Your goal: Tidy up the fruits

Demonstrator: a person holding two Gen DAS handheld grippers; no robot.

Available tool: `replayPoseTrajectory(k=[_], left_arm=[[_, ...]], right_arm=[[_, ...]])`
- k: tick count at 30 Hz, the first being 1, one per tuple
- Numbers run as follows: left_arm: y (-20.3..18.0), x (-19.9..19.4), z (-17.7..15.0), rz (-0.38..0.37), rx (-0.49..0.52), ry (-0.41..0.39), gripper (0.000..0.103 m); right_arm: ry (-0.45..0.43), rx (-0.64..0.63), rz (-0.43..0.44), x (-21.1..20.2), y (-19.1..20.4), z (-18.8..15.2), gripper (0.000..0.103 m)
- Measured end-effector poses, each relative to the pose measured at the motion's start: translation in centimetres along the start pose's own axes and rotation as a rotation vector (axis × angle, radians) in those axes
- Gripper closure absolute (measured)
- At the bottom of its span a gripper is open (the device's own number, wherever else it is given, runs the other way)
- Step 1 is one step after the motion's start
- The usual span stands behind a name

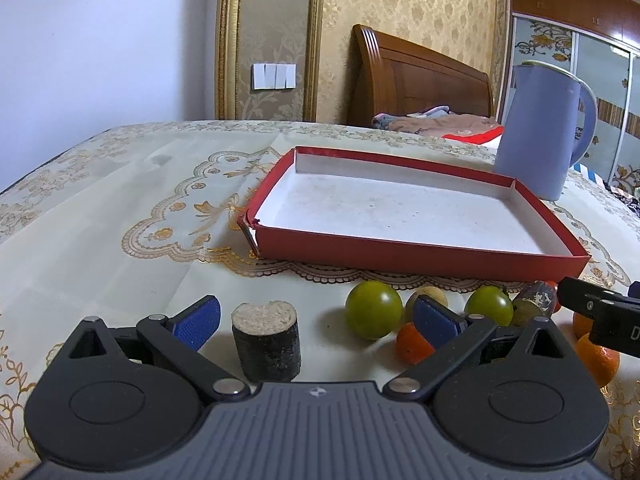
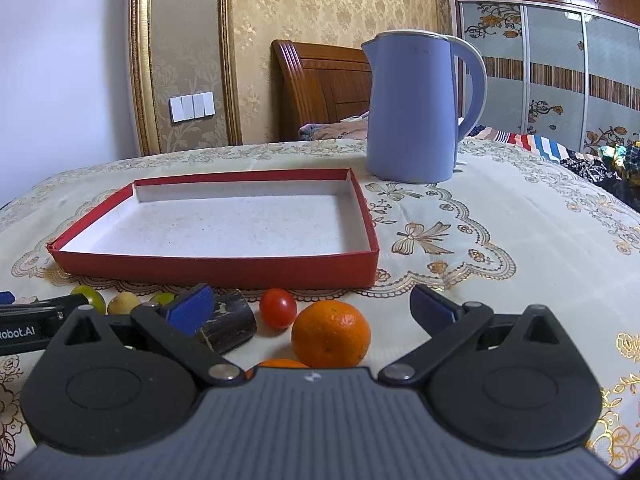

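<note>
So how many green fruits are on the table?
2. One green fruit sits in front of the red box, just right of the dark chunk. The other green fruit is further right, behind the left gripper's finger. More may be hidden.

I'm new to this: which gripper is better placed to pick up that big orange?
Probably the right gripper: open, with the big orange between its fingers. The left gripper faces a dark stub.
</note>
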State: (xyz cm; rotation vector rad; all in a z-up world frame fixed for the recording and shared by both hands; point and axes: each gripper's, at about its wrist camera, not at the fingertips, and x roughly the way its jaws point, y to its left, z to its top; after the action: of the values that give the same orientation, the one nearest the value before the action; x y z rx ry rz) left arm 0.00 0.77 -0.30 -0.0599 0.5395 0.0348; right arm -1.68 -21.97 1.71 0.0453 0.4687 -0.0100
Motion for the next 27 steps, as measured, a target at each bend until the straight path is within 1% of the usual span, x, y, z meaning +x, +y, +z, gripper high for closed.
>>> replayPoseTrajectory(k=[13,27], left_arm=[[-0.28,-0.06,0.01,-0.032,0.017,-0.001,0.0],[-0.2,0.04,0.06,-0.032,0.015,0.007,0.0]], right_arm=[[0.007,0.0,0.001,0.26,-0.01,0.05,0.0],[0.037,0.02,0.0,0.86,-0.26,0.0,0.0]])
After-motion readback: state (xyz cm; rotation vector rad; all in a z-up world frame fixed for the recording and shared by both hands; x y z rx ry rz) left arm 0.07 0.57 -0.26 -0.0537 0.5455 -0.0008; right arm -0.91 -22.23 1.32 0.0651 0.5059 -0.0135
